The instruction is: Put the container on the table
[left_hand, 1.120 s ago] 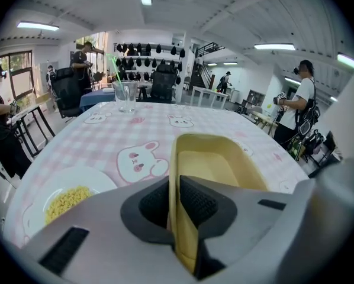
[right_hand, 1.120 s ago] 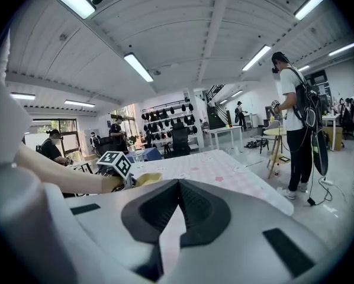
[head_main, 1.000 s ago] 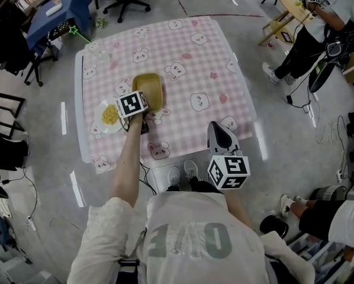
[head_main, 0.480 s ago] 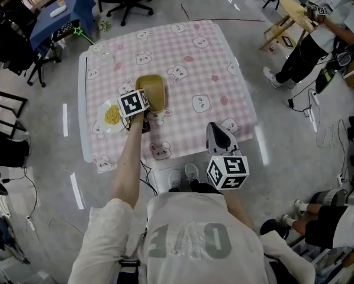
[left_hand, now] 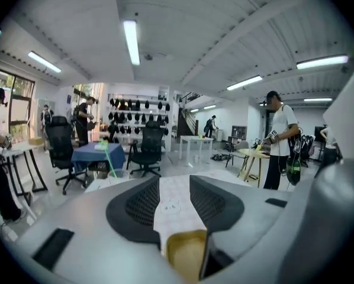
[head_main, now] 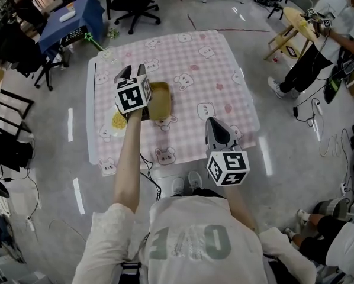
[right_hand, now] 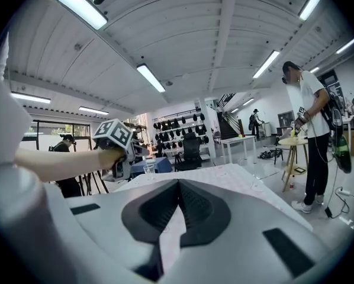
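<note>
Container [head_main: 159, 99], tan and open-topped, sat upright on the table [head_main: 206, 64], on its pink checked cloth, just beside a plate [head_main: 118, 121] of yellow food. Left claw [head_main: 131, 71] hovered above the container's left side, released, its jaws opening with nothing between them. Right claw [head_main: 214, 123] hung over the table's near edge, clenched and empty.

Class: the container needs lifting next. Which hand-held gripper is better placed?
Probably left. The left hand-held gripper hangs by the container, jaws opening with nothing between them; the right hand-held gripper, jaws together, sits at the near edge of the table.
</note>
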Available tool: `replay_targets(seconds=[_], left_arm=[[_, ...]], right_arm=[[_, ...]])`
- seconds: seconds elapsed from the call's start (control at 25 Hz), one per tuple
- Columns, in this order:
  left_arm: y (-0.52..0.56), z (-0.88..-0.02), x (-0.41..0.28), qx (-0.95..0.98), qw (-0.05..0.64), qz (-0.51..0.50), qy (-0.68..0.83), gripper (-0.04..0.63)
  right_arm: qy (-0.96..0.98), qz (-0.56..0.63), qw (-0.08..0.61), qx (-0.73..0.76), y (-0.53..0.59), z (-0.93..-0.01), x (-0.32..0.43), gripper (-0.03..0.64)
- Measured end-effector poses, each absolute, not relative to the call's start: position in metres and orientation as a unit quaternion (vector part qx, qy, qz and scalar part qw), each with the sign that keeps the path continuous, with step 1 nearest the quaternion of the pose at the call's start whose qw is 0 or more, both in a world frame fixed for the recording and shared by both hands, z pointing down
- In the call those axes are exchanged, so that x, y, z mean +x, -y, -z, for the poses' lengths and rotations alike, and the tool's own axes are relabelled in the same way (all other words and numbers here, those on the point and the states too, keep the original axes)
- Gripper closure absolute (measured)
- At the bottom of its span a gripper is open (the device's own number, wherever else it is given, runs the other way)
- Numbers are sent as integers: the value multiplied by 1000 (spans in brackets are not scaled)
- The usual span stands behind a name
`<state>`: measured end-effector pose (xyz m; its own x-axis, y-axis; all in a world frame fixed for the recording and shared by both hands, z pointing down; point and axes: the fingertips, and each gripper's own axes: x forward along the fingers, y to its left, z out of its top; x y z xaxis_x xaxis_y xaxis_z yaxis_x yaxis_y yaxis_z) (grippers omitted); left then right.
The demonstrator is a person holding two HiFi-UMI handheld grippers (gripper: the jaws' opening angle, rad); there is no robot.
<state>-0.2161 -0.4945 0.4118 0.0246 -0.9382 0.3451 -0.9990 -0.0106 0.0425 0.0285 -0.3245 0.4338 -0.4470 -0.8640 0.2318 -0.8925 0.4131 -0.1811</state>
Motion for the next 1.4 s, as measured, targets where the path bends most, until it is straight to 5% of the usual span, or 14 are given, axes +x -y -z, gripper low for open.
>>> replay_targets(seconds=[0.4,0.56,1.4], left_arm=[[384,-296,-189,715,-28,-10,699,451],[351,-298,-190,705,-54,-17,707,522],[293,-367,-187,695,-13,-7,718,567]], right_arm=[[857,-116,31,502,338,-417,6,589],[866,-109,27,487,335,-410,-7,589],[877,-61,38,474,321,-397,-25,589]])
